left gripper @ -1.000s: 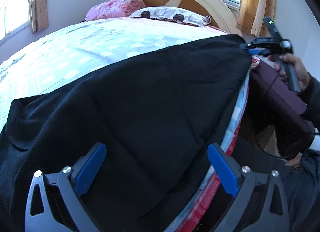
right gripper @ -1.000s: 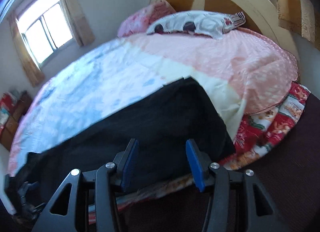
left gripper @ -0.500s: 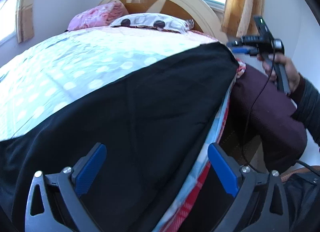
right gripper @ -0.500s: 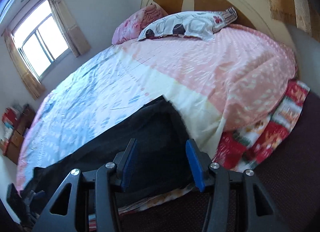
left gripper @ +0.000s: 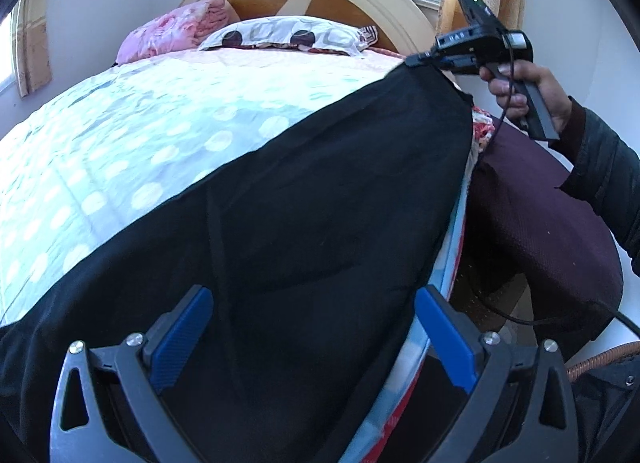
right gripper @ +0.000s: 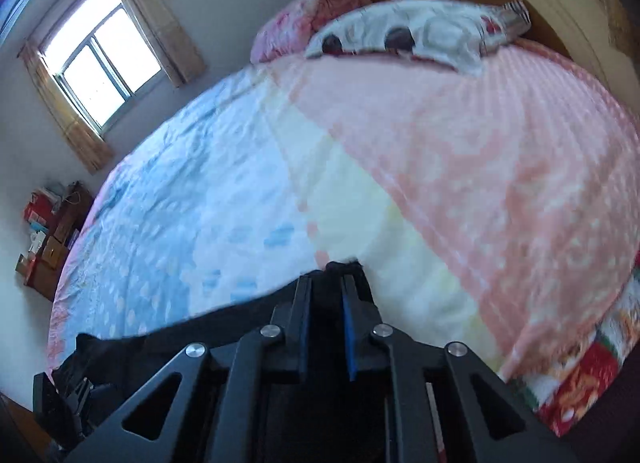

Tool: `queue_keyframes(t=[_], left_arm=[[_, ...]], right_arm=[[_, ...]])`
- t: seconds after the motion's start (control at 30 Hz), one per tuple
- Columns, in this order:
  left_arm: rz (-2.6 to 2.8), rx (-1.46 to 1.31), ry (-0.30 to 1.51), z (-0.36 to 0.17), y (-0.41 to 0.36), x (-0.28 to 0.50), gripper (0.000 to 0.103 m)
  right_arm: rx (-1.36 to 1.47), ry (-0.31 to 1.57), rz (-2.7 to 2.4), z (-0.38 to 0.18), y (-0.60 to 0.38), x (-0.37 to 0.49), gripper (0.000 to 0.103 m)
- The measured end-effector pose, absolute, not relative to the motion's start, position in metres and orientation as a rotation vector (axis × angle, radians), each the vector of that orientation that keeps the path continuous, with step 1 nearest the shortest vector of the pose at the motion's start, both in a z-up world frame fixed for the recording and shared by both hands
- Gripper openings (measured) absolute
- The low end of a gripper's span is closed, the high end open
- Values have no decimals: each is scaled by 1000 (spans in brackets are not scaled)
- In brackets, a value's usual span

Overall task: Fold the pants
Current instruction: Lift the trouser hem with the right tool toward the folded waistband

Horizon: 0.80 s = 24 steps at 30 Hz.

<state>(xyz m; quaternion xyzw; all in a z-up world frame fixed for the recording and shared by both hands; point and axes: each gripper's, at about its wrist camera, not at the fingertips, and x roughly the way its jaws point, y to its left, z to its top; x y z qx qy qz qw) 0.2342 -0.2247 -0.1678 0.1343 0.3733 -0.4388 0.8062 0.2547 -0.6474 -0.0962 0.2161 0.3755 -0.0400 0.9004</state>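
Black fabric is what I have to work with: the pants (left gripper: 304, 199) lie spread flat along the near edge of the bed (left gripper: 120, 135), reaching from beneath my left gripper (left gripper: 314, 337) toward the pillow (left gripper: 288, 35) end. That left gripper is spread wide over the cloth, its blue pads clear of it and pinching nothing. My right gripper (right gripper: 326, 323) is closing on the far corner of the pants, with black fabric between its pads, which look pressed onto it; the left camera shows that same corner caught at the gripper's tip, held in a hand (left gripper: 524, 91). By my reading, no fold has been made yet; the garment looks flat in one layer. I judge this to be the first corner pick-up, with every fold left to do
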Motion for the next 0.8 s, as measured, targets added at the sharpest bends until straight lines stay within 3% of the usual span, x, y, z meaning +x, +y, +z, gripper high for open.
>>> queue_keyframes(t=[0.17, 0.23, 0.3, 0.8], left_arm=[[-936, 315, 834, -180, -234, 234, 103], [-925, 328, 825, -182, -234, 232, 103], [-923, 326, 821, -180, -234, 233, 103], [-811, 195, 845, -179, -218, 252, 103]], right_arm=[[398, 842, -116, -119, -650, 262, 14], [388, 822, -135, -120, -654, 256, 41], [402, 812, -151, -115, -659, 248, 48], [801, 745, -78, -123, -667, 142, 48]])
